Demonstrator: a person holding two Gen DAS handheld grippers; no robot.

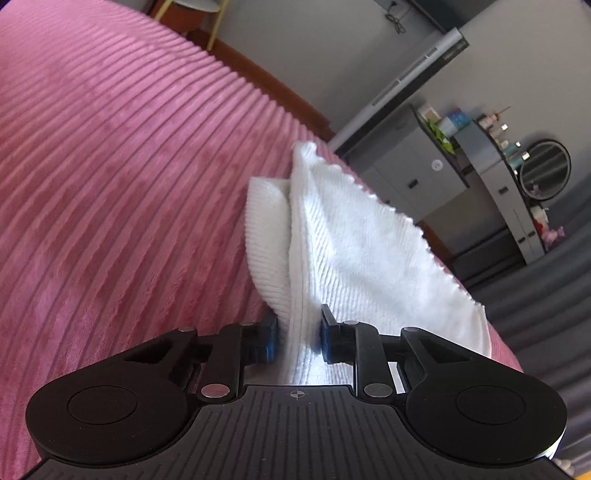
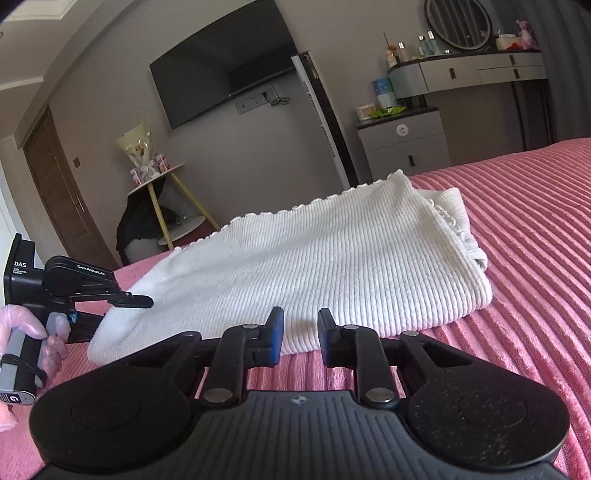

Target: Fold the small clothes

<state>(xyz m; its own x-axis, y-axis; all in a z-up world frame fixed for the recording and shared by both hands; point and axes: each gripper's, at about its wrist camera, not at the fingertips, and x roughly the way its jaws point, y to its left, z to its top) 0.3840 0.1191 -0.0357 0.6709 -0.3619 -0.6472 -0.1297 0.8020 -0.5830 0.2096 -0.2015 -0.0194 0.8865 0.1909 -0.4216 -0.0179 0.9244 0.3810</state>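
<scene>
Your left tongs (image 1: 298,338) are pinched on a fold of the white garment (image 1: 343,236); the cloth fills the narrow gap between the blue pads and rises from them in a ridge. In the right wrist view you see the same tongs (image 2: 142,301) from the side, at the garment's left end, with your gloved hand (image 2: 37,332) wrapped around the grey handle.

Your right tongs (image 2: 301,338) stand with only a narrow gap between the fingers. The garment's (image 2: 314,254) near hem lies right at the tips, and pink cover shows through the gap lower down. Whether the pads actually bite the hem, you cannot tell from this view.

The garment is ribbed knit with a scalloped edge. It lies folded on the bed (image 2: 535,221), spread widthwise in front of your right tongs. Its right end is doubled over into a thick roll. Its left end is lifted slightly where your left tongs hold it.

The bed has a pink cover (image 1: 110,166) with raised stripes running across it.

Beyond the bed, in the right wrist view, a dark television (image 2: 225,81) hangs on a grey wall. A tall white tower fan (image 2: 321,118) stands just right of it. Further right is a grey drawer unit (image 2: 404,144), then a grey dressing table (image 2: 469,72) with bottles and a round mirror (image 2: 458,22). To the left, a small round side table (image 2: 159,181) with yellow legs carries a bouquet, near a brown door (image 2: 55,192).
</scene>
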